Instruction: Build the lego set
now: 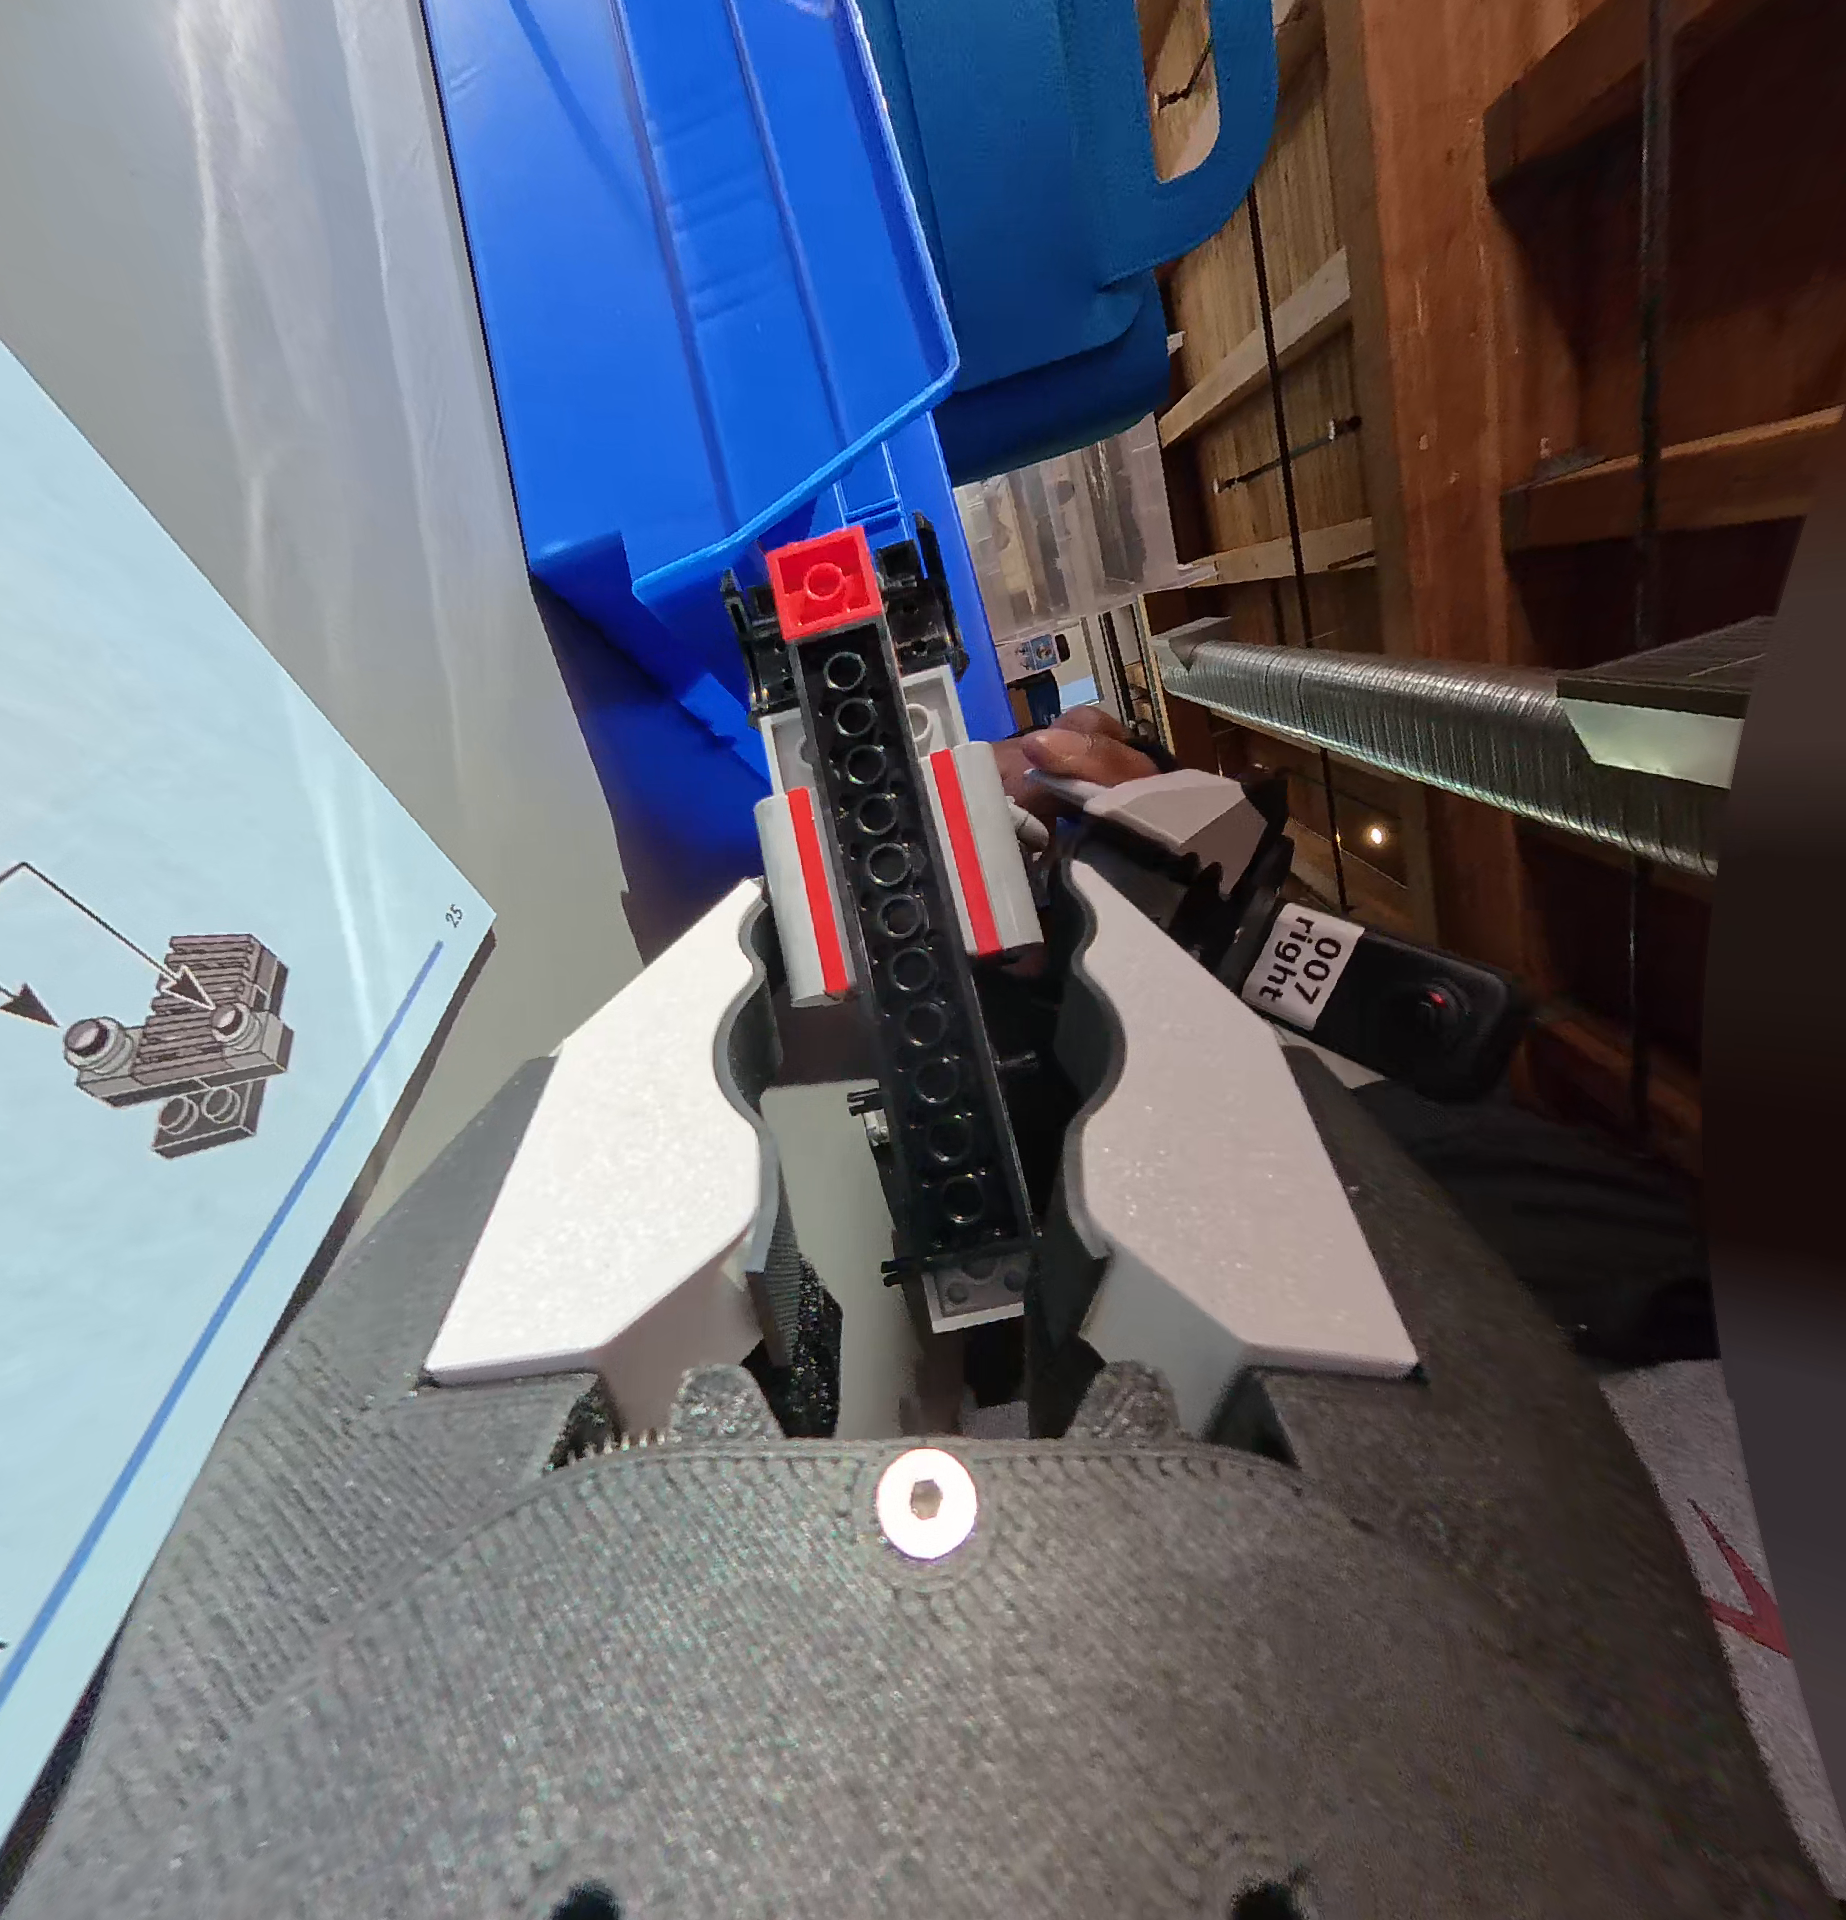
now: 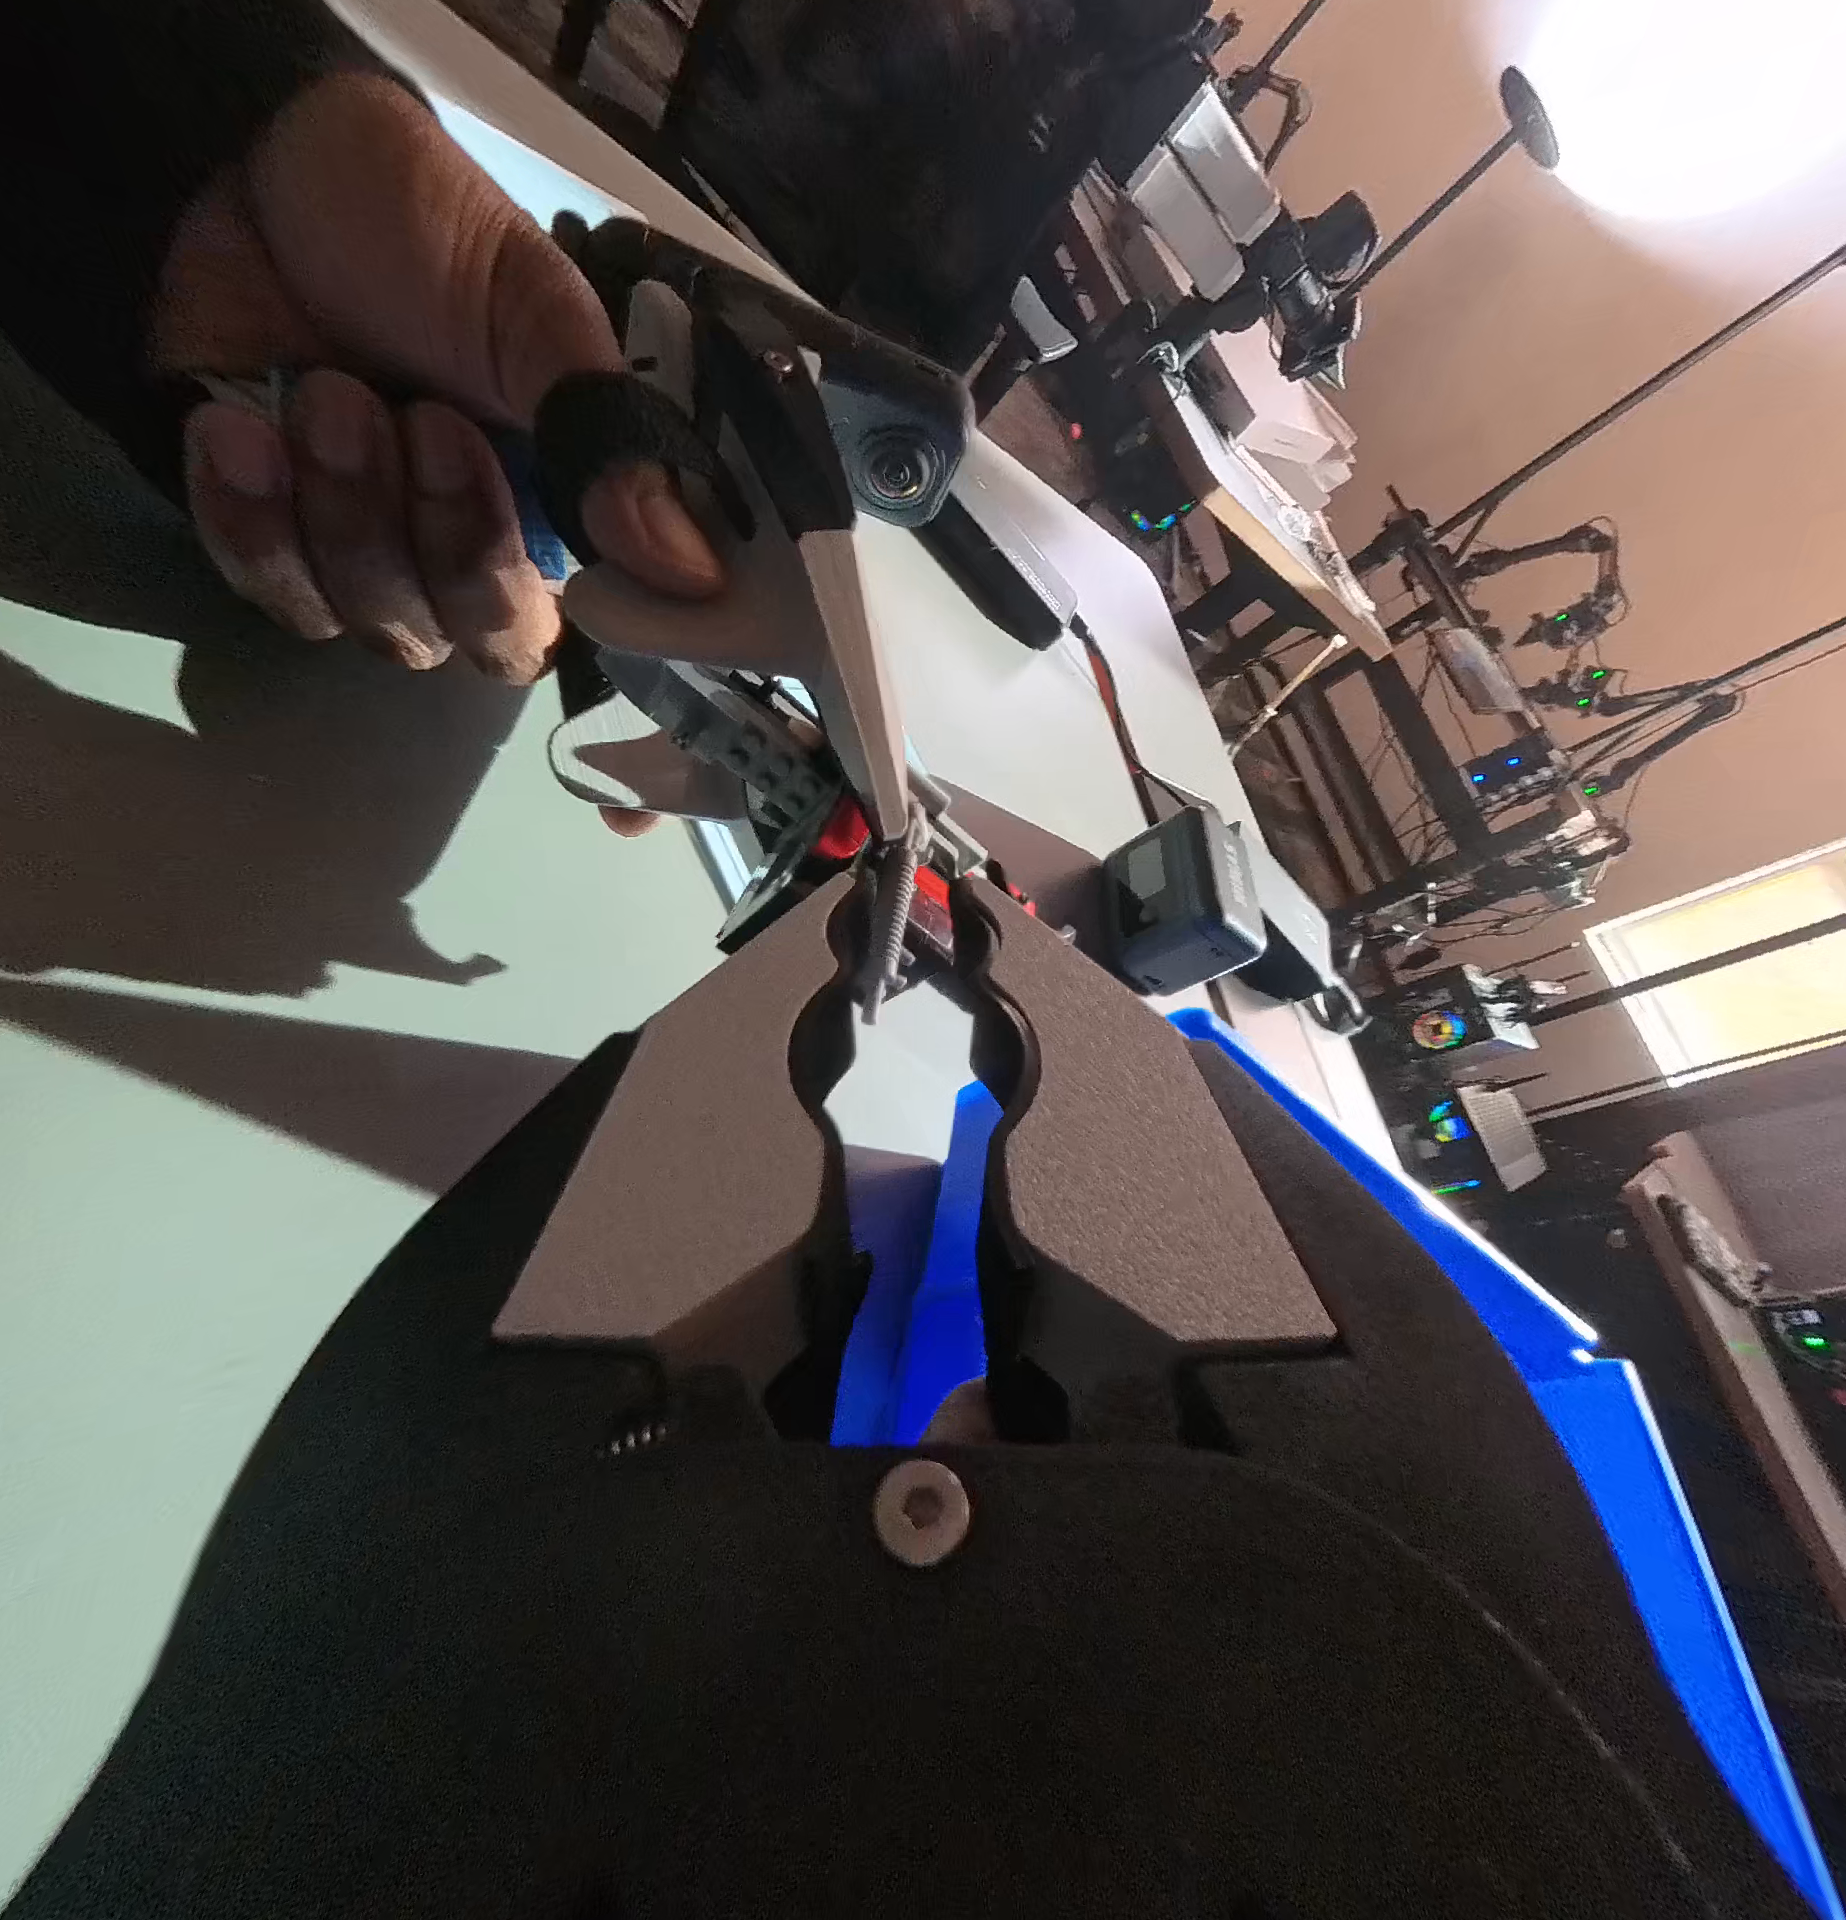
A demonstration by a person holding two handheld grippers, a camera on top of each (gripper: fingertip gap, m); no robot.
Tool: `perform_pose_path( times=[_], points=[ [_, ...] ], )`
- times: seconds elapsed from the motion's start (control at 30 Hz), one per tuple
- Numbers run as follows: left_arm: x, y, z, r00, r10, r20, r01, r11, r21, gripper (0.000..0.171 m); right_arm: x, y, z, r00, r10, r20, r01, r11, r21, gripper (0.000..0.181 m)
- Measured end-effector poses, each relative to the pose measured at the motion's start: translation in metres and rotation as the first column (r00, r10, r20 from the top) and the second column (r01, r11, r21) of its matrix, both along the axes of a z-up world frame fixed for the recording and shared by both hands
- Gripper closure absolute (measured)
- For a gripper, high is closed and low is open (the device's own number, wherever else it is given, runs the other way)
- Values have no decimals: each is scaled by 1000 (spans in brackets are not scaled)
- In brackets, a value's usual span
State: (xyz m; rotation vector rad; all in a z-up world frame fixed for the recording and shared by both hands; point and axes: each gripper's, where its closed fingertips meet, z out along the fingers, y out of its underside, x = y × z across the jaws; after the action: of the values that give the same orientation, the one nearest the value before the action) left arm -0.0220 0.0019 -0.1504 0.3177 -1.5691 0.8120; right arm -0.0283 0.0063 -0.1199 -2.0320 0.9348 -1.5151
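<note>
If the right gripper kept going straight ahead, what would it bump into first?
Probably the lego model held by the left gripper; the right gripper already pinches a small ribbed grey piece right against it.

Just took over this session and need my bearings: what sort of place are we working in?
Most likely a lab or workshop set up for recording, not a home. Benches carry electronics with lit indicators and tangled cables, a spare action camera sits on the white table, and rough wooden shelving stands behind a blue bin.

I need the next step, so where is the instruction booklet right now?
The instruction booklet lies open at the left edge of the left wrist view, left of the left gripper, which holds the lego model.
</note>
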Motion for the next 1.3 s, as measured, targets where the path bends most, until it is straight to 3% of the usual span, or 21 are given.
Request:
perform_pose_path(
  times=[0.23, 0.47, 0.63, 0.87, 1.0, 1.1, 1.3],
  points=[
    [-10, 4, 0, 998, -33, 60, 35, 999, -31, 120, -6, 3, 4, 995, 42, -85, -16, 956, 294, 162],
    [-13, 6, 3, 997, -54, 52, 56, 998, -42, 120, -12, 7, -3, 984, 97, -148, -39, 935, 352, 161],
    [-11, 6, 5, 998, -54, 18, 55, 997, -45, 119, -17, 8, -6, 983, 115, -146, -74, 963, 261, 156],
    [-12, 7, 7, 998, -62, -16, 61, 997, -39, 119, -19, 8, -7, 989, 121, -82, -128, 987, -96, 150],
    [-13, 8, 6, 997, -73, -22, 72, 997, -30, 119, -19, 5, -9, 991, 99, -85, -115, 972, -206, 148],
    [-15, 9, 6, 997, -81, -11, 81, 996, -31, 120, -17, 3, -13, 991, 85, -102, -106, 969, -223, 149],
    [-17, 10, 3, 995, -89, 48, 91, 995, -43, 120, -19, 7, -10, 989, 104, -105, -117, 984, -135, 171]
  ],
)
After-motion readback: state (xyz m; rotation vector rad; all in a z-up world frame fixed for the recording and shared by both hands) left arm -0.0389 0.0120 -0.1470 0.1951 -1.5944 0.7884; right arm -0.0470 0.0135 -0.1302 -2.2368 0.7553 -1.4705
